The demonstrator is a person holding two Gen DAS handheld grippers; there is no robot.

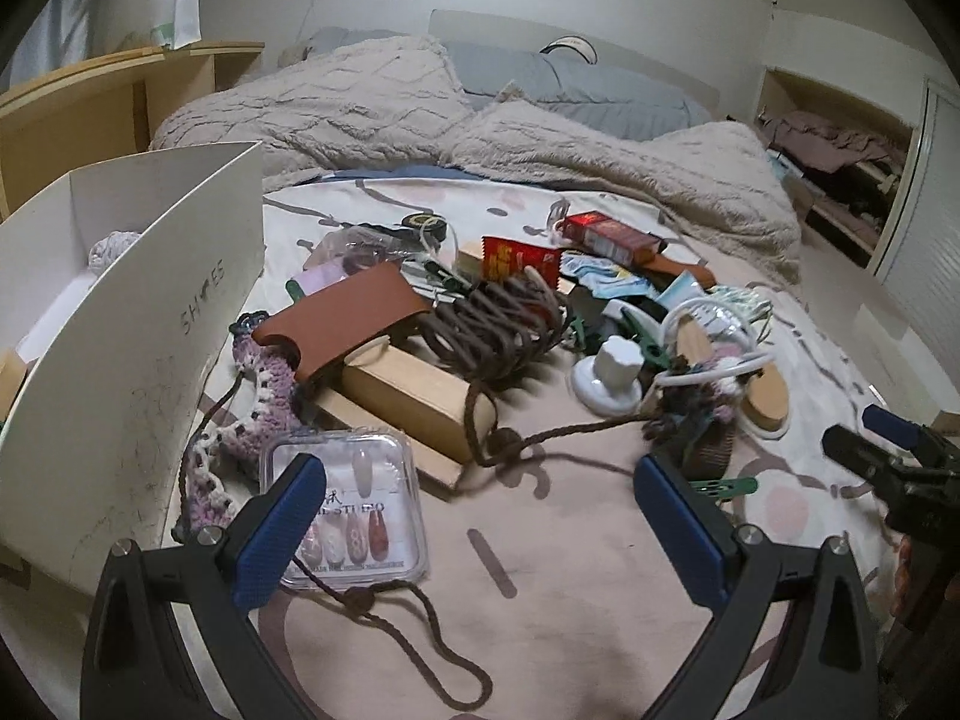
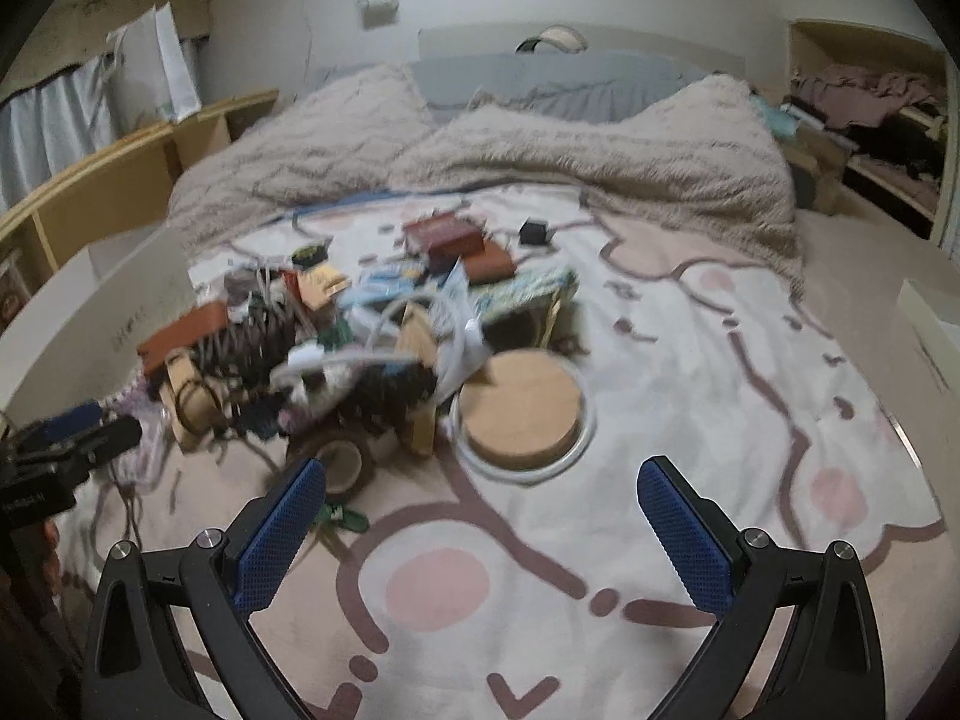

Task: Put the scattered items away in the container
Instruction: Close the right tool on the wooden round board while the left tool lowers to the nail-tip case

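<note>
Scattered items (image 1: 498,312) lie heaped beyond both wide-open, empty grippers (image 1: 474,492) (image 2: 480,495).

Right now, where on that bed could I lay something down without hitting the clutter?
Bare blanket lies right of the cork lid, up to the fluffy duvet. Crowded: the pile between shoe box and cork lid, around the brown cord.

Dim, flat indoor light with soft shadows; fisheye bending and dark vignetting at edges; right wrist view motion-blurred, left wrist view sharper.
</note>
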